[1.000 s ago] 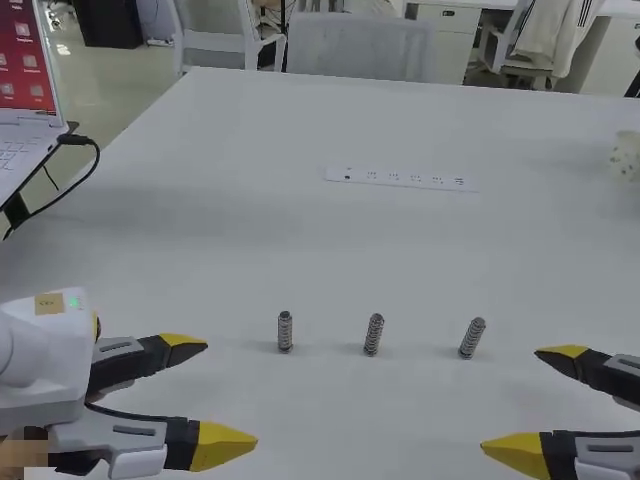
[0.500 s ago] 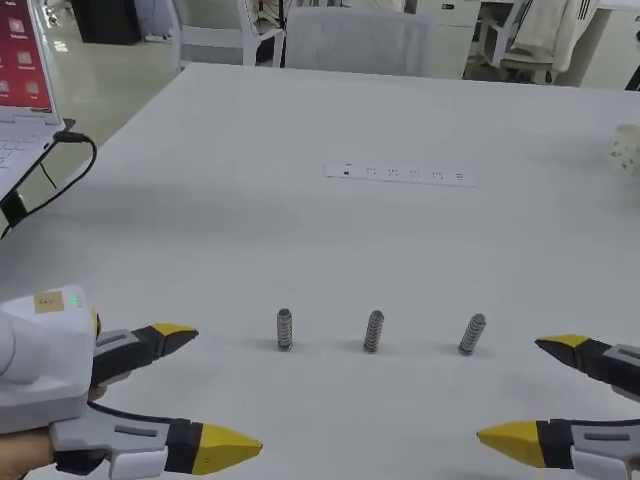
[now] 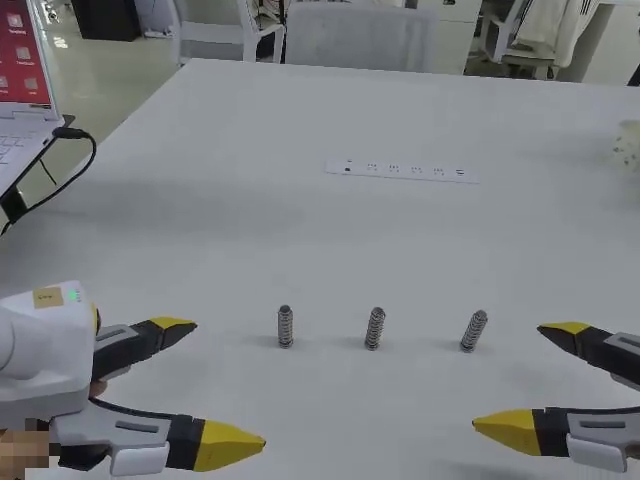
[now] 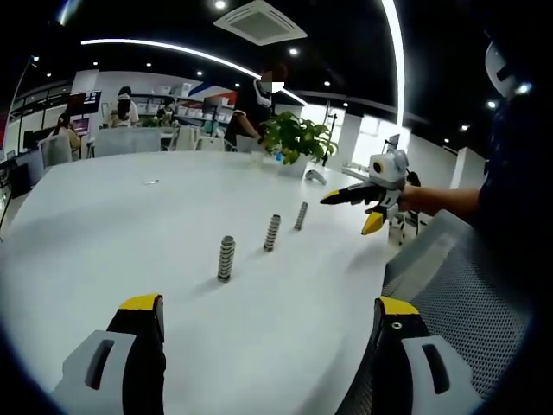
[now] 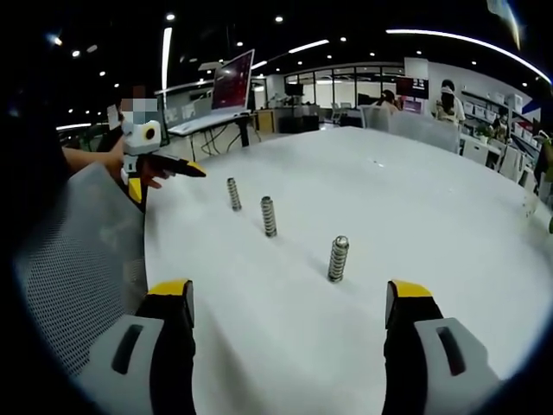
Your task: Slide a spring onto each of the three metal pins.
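Observation:
Three metal pins stand in a row on the white table, each with a spring around it: left one point(image 3: 285, 327), middle one point(image 3: 375, 328), right one point(image 3: 473, 331). In the left gripper view the same row runs away from me, nearest spring point(image 4: 226, 258) first. In the right gripper view the nearest spring point(image 5: 338, 258) stands just ahead. My left gripper point(image 3: 212, 385) is open at the lower left, level with the row and apart from it. At the lower right my right gripper point(image 3: 530, 380) is open too. Nothing sits between either pair of jaws.
A white power strip point(image 3: 402, 171) lies flat beyond the pins. A laptop point(image 3: 18, 90) with a black cable point(image 3: 60, 170) sits at the table's left edge. Grey chairs point(image 3: 355, 40) stand at the far side. A mesh chair point(image 4: 458, 285) is beside the near edge.
Both grippers stay low at the sides with little shift. The springs on the pins have not moved; the head camera tilted slightly.

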